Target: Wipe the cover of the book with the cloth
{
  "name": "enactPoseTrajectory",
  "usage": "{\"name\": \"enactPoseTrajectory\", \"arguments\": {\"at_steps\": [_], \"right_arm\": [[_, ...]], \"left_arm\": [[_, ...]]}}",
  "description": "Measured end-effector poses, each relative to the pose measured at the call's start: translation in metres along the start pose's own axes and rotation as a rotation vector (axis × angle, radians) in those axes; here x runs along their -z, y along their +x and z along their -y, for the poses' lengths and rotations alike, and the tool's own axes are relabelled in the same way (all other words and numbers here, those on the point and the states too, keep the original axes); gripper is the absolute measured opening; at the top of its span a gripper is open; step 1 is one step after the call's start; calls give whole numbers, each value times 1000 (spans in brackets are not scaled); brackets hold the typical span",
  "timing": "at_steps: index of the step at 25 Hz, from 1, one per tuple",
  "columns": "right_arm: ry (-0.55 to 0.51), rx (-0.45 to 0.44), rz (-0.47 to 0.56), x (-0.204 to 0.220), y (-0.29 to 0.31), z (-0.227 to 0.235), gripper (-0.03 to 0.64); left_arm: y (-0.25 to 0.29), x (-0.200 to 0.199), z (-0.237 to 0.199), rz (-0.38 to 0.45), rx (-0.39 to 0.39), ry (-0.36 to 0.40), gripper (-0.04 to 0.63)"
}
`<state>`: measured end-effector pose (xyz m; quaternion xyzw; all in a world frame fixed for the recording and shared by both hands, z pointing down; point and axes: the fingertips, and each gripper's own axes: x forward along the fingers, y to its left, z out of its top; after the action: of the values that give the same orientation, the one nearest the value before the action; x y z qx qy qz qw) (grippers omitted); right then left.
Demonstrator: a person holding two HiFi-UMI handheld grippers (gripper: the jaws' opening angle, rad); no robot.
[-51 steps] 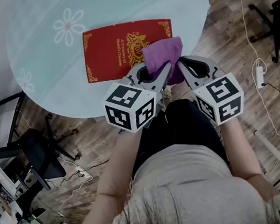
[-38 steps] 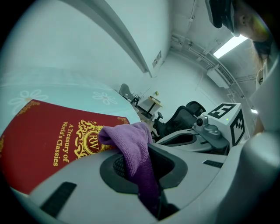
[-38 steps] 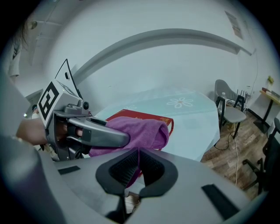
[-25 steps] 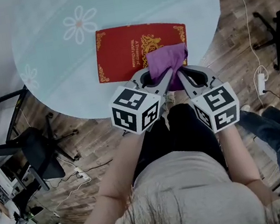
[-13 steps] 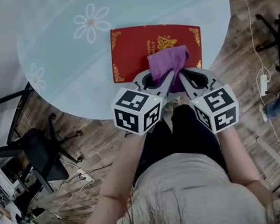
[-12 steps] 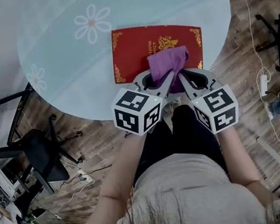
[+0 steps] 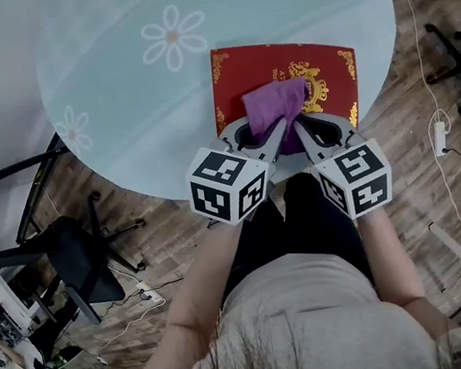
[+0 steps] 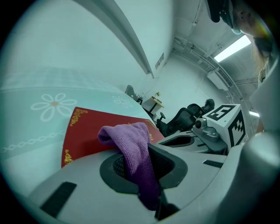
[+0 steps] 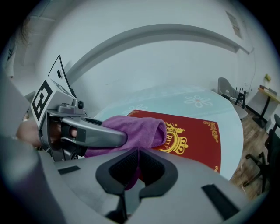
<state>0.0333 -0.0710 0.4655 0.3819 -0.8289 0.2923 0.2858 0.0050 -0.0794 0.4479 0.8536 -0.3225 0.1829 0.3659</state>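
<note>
Left hand-held gripper (image 7: 259, 135) & right hand-held gripper (image 7: 319, 127) both pinch the cloth (image 7: 274, 106), bunched over the near part of the book (image 7: 254, 66), which lies by the desk's (image 7: 110, 94) near-right rim. Risk: nothing pins the book, so a hard wipe twd the rim could drag it off.

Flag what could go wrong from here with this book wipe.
1. Neither the left tongs nor the right tongs hold the book. Both pinch the cloth, so a stroke could slide the book, which lies near the table edge, off it.
2. The cloth is bunched, with only a small patch over the cover, so much of it may go unwiped.
</note>
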Motion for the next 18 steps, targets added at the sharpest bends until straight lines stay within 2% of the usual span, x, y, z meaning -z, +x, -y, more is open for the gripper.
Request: {"name": "enactPoseTrajectory", "arguments": {"at_steps": [18], "right_arm": [[16,15,15,-26,41,-46,25]], "left_arm": [[-44,-6,-50,-11,12,20,64]]}}
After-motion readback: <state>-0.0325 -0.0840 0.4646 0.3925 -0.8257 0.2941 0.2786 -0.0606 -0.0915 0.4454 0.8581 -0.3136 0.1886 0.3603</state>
